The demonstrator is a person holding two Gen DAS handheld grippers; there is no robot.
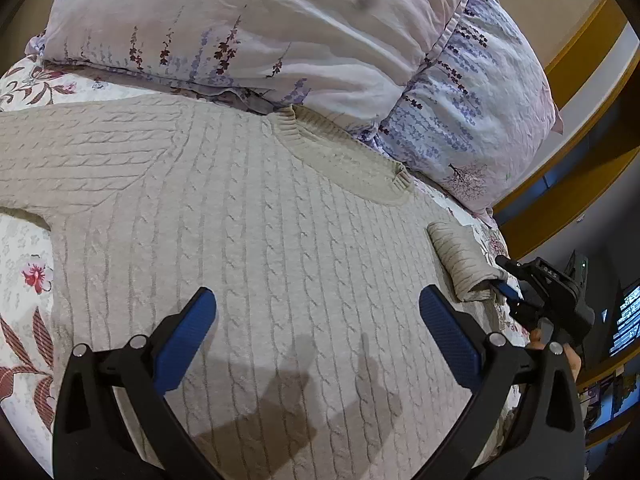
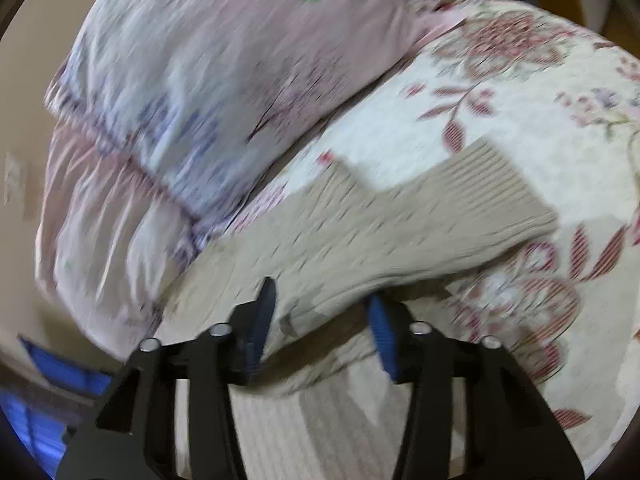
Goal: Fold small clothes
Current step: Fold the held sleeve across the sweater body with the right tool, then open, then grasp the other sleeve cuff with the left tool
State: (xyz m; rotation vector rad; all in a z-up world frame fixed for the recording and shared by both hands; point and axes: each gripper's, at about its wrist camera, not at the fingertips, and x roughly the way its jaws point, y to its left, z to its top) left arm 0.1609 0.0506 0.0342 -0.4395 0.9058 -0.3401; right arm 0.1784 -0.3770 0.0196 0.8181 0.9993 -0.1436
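A beige cable-knit sweater [image 1: 248, 232] lies flat on the floral bedspread [image 1: 24, 256], neck toward the pillows. My left gripper [image 1: 316, 312] hovers open above the sweater's body, holding nothing. My right gripper [image 1: 506, 280] shows at the right edge of the left wrist view, at the sweater's right sleeve [image 1: 460, 260]. In the blurred right wrist view the right gripper [image 2: 320, 304] has its jaws around a lifted fold of that sleeve [image 2: 400, 232], whose ribbed cuff [image 2: 496, 192] lies ahead on the bedspread [image 2: 520, 120].
Lilac floral pillows [image 1: 300, 32] lie stacked right behind the sweater's collar; they also show in the right wrist view [image 2: 192, 80]. A wooden bed frame [image 1: 580, 40] runs at the right. The bed's edge drops off to the right, with dark room clutter beyond.
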